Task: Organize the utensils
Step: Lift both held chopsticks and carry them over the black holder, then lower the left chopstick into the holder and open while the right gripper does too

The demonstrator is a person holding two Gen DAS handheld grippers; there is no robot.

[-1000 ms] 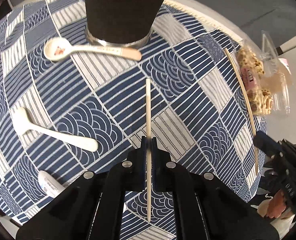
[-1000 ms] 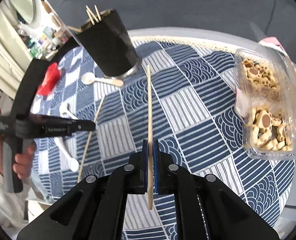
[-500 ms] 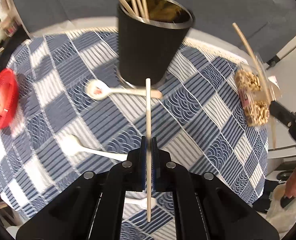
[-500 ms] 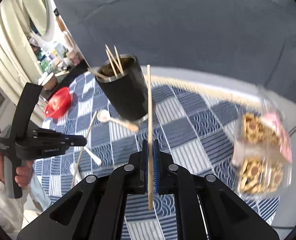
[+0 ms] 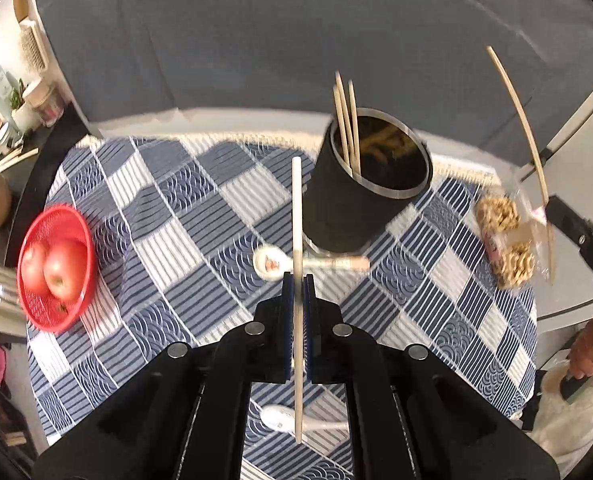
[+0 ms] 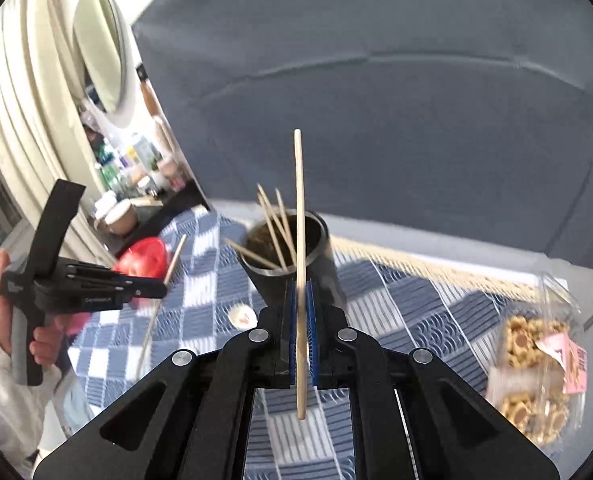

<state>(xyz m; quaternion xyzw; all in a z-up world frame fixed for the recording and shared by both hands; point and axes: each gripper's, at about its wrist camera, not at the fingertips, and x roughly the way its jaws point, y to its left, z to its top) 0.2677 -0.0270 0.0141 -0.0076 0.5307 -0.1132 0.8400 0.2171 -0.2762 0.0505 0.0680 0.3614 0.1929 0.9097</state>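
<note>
We hold one chopstick [image 5: 297,280] pinched in each set of jaws, and the black cup [image 5: 366,192] waits ahead, its open mouth up.

place: home, likely living room | cues: grey sofa [image 6: 376,120], patterned tablecloth [image 5: 200,216], apple basket [image 5: 52,268]

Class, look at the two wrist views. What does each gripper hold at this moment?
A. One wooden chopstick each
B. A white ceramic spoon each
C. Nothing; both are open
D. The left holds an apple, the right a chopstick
A: the left gripper is shut on a chopstick, and the right gripper on another chopstick.
</note>
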